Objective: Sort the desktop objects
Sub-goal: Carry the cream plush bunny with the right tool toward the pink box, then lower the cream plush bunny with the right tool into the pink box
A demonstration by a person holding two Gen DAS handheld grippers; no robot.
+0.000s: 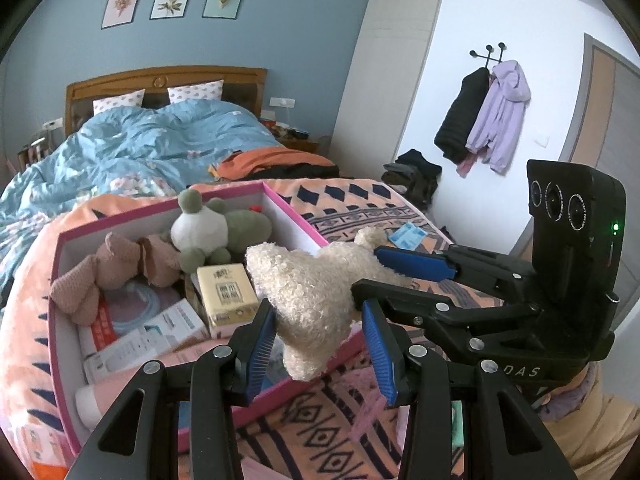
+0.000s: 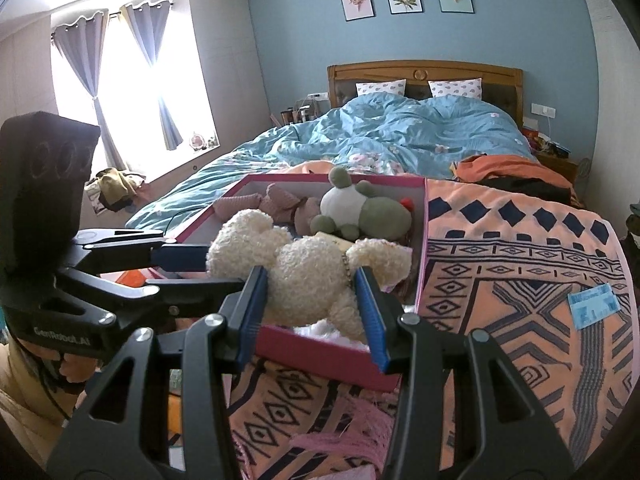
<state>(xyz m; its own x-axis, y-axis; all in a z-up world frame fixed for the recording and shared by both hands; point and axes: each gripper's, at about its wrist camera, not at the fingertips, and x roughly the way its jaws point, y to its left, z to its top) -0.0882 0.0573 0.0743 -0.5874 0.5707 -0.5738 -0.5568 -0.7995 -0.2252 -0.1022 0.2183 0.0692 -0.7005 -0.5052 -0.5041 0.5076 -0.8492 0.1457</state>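
— Two grippers are on one toy now. My left gripper (image 1: pixel 320 344) has its jaws closed on one end of the cream plush toy (image 1: pixel 316 300), and my right gripper (image 2: pixel 312 308) has its jaws closed on the body of the same toy.

— Where is the toy from the box?

— It hangs over the near wall of the pink box (image 1: pixel 168 208), not inside yet. In my left view the toy runs from my jaws toward 1 o'clock, where the right gripper pinches the far end. So its long axis lies about across the near edge of the box, and I judge it must go forward, toward 11 o'clock in the left view, to come over the open space.

— Which hand is nearer to the box?

— I think the left one; the box opens directly at 11 o'clock from it. From the right view the box is at 12 o'clock, behind the toy.

— What is inside already?

— A green and white plush frog (image 1: pixel 212 232) at the far side, a pink knitted toy (image 1: pixel 100 272) at 9 o'clock of the frog, a yellow packet (image 1: pixel 228 294) near the middle, and white cartons (image 1: pixel 152 336) on the bottom. The free room is small, I judge, so the toy will probably lie on top of them.

— And outside?

— A small blue card (image 2: pixel 596 306) lies on the patterned blanket (image 2: pixel 500 248), at 3 o'clock from the box, well apart.
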